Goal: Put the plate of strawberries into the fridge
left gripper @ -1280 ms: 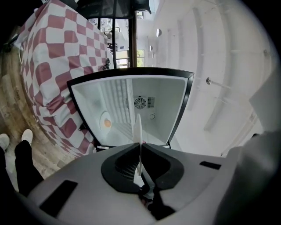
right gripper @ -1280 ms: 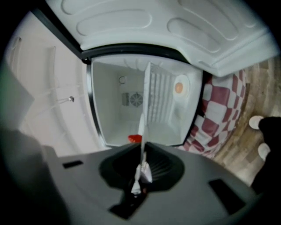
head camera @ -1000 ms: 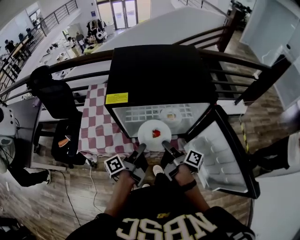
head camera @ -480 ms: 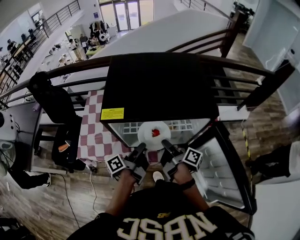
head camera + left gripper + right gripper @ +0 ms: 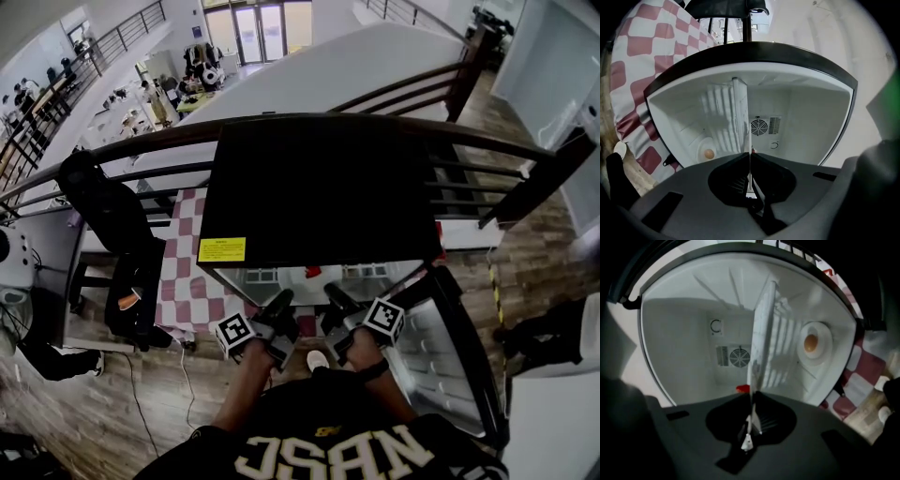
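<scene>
Fridge (image 5: 319,187) filled the middle of the head view, its door (image 5: 455,356) swung open at lower right. You held the plate (image 5: 761,324) edge-on inside the white cavity, mostly hidden under the black top. Your left gripper (image 5: 749,158) and right gripper (image 5: 752,399) each had fingers (image 5: 726,164) pinching its near rim. One strawberry (image 5: 743,389) showed on it. Placing was under way, I'd judge; next you'd need to lower it level, clear of the small dish (image 5: 813,343), then release.
</scene>
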`<state>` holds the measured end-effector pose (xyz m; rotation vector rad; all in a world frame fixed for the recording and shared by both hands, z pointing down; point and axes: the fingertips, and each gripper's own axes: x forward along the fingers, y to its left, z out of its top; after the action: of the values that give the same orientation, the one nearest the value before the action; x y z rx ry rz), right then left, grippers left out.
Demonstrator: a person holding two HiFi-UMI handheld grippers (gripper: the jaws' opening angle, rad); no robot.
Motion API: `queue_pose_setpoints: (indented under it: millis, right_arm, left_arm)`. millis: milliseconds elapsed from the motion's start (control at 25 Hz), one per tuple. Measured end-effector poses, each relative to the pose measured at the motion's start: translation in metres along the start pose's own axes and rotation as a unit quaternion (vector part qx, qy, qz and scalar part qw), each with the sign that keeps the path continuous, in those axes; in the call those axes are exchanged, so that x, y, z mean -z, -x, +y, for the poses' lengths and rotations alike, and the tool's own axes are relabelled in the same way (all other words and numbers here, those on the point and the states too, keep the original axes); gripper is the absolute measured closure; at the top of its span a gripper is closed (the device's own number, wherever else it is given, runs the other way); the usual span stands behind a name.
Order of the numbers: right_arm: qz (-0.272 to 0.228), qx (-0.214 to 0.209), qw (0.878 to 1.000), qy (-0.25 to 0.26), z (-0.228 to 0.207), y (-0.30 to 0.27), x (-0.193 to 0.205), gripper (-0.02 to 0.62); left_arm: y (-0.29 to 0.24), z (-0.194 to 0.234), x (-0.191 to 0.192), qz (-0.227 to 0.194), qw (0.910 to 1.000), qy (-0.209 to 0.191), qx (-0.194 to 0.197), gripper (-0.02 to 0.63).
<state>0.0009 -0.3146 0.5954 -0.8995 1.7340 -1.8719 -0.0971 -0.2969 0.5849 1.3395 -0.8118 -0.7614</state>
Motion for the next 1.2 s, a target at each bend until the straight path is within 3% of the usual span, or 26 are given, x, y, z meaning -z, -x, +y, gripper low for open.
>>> queue_pose_setpoints:
  millis: [320,760,960,1120,1200]
  right_arm:
    - [-0.001,0.007,1.000,-0.007,0.003,-0.009,-0.005,0.560]
    - [0.000,-0.014,1.000,-0.009,0.000,-0.013,-0.009,0.560]
    - [0.000,-0.009,1.000,-0.014,-0.002,-0.011,-0.007,0.560]
    - [0.001,-0.010,0.998,0.055,0.008,-0.010,-0.007,0.557]
    - [0.000,-0.005,0.995,0.104,0.015,-0.007,-0.007,0.477]
  left_arm:
    - [-0.013,0.000,-0.010,-0.003,1.0000,-0.001,-0.009,0.575]
    - [-0.021,0.000,-0.015,0.000,1.0000,-0.007,-0.006,0.575]
    - [-0.020,-0.007,-0.014,0.011,0.9988,-0.047,0.013,0.575]
    - [-0.016,-0.003,-0.013,0.020,0.9953,-0.095,0.001,0.569]
    - [-0.014,-0.009,-0.008,0.025,0.9948,-0.099,0.009,0.552]
